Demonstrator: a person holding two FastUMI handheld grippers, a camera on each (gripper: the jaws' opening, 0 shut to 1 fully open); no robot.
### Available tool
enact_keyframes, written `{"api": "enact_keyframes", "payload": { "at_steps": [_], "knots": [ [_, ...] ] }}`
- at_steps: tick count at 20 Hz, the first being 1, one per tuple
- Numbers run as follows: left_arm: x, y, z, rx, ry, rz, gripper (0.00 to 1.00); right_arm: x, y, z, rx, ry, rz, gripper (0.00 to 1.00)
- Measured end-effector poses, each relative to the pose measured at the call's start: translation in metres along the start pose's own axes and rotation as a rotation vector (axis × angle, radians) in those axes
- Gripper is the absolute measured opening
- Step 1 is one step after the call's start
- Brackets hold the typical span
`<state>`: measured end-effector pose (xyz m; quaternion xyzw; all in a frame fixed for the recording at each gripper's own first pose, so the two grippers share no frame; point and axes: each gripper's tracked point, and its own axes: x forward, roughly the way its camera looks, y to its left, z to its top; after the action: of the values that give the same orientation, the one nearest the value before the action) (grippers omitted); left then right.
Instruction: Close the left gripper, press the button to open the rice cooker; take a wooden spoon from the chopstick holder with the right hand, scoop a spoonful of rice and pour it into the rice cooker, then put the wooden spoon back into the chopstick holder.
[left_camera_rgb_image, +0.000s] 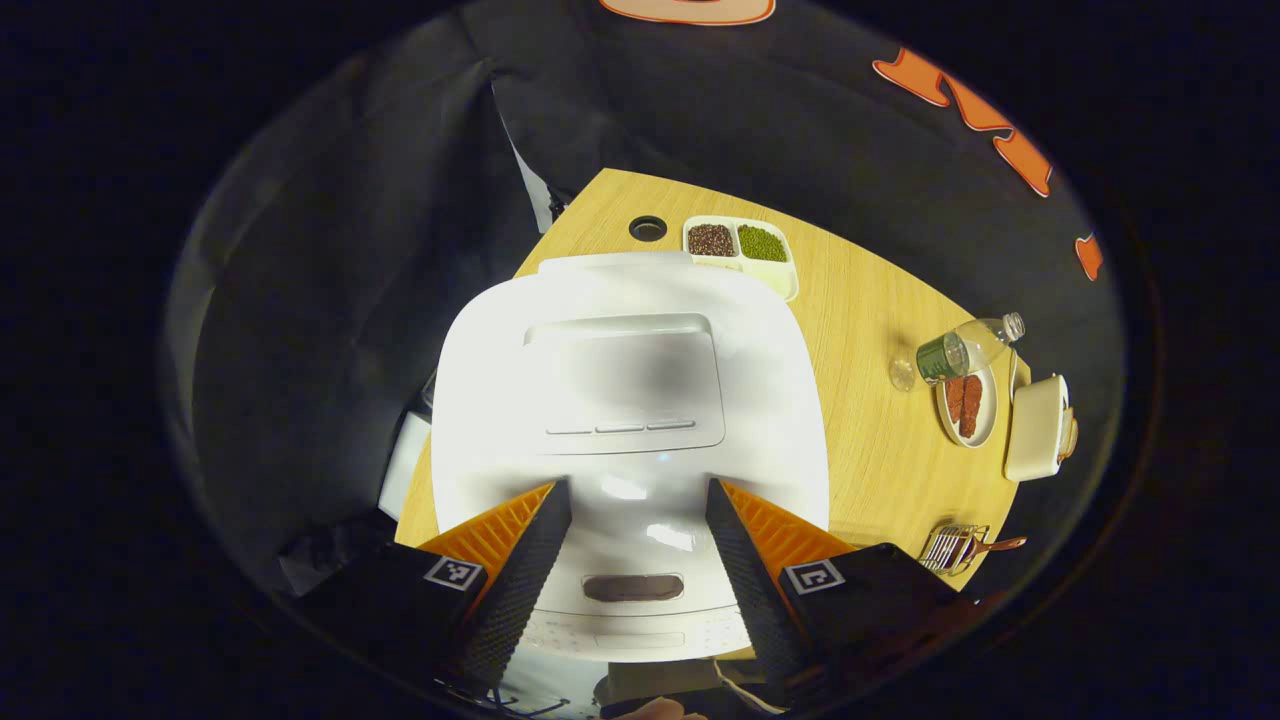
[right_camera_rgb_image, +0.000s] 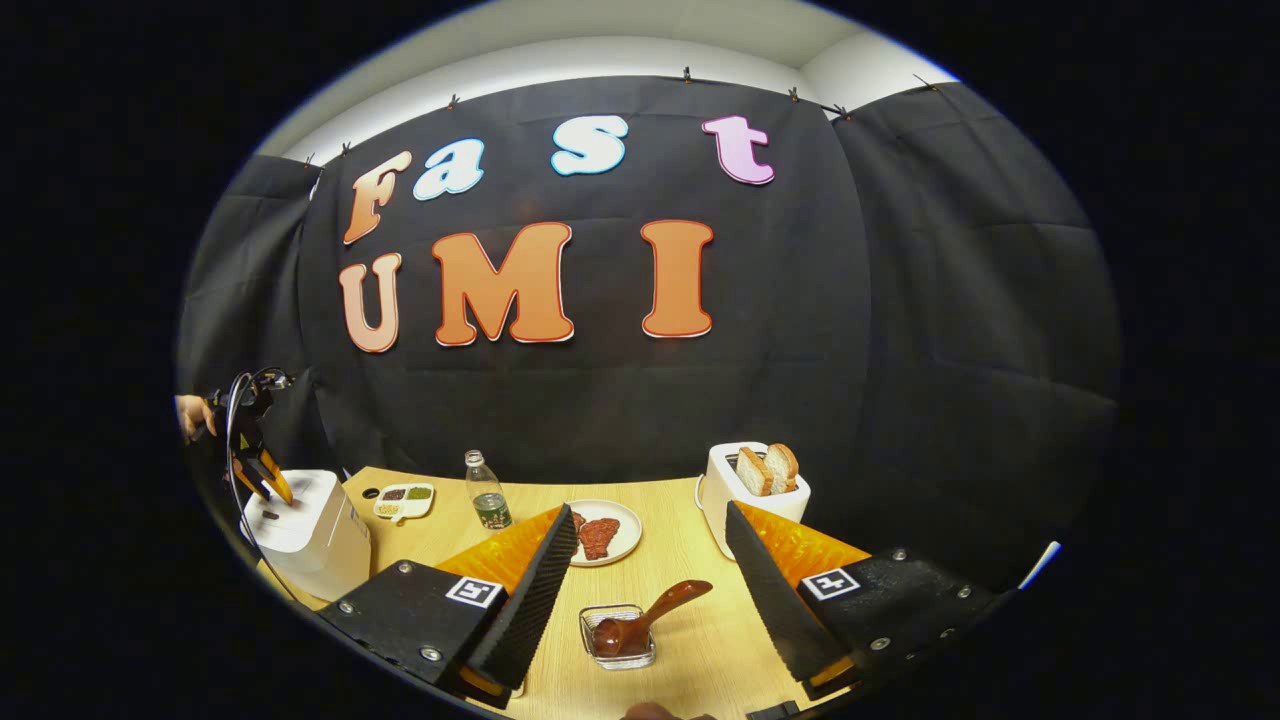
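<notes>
Your left gripper (left_camera_rgb_image: 638, 545) hovers over the closed rice cooker (left_camera_rgb_image: 630, 400), fingers spread, its button (left_camera_rgb_image: 632, 587) directly below between them.

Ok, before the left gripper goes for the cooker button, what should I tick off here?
1. Left gripper closed for pressing: not ok, fingers spread apart.
2. Left gripper over the rice cooker: ok, hovering above the lid.
3. Rice cooker lid shut: ok.
4. Wooden spoon in the chopstick holder: ok, untouched.
5. Right gripper free: ok, open and holding nothing.
6. Rice to scoop: cannot tell; the divided tray shows dark and green grains.
</notes>
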<state>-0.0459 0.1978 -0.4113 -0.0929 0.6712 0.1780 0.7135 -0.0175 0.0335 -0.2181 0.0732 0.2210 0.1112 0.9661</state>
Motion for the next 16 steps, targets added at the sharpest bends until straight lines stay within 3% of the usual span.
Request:
{"api": "enact_keyframes", "payload": {
  "at_steps": [1,4,6,7,11,12,16],
  "knots": [
    [0.003,0.001,-0.002,0.004,-0.014,0.003,0.99,0.002,0.003,0.0,0.012,0.003,0.013,0.93],
    [0.002,-0.004,-0.003,-0.008,-0.076,0.003,0.99,0.008,0.013,-0.004,0.028,0.016,0.037,0.93],
    [-0.009,-0.021,-0.007,-0.004,-0.14,-0.062,0.94,0.013,0.018,0.0,0.012,-0.002,0.041,0.93],
    [-0.015,-0.028,-0.01,0.009,-0.179,-0.092,0.98,0.014,0.022,0.003,0.007,-0.011,0.046,0.93],
    [-0.06,-0.042,-0.007,0.112,-0.439,-0.114,0.99,0.02,0.053,-0.004,0.003,0.024,0.118,0.93],
    [-0.074,-0.047,-0.008,0.122,-0.49,-0.115,0.95,0.019,0.06,-0.001,0.002,0.019,0.131,0.94],
    [-0.143,-0.062,-0.022,0.128,-0.705,-0.13,0.98,0.018,0.089,0.011,-0.009,-0.029,0.168,0.93]
  ]
}}
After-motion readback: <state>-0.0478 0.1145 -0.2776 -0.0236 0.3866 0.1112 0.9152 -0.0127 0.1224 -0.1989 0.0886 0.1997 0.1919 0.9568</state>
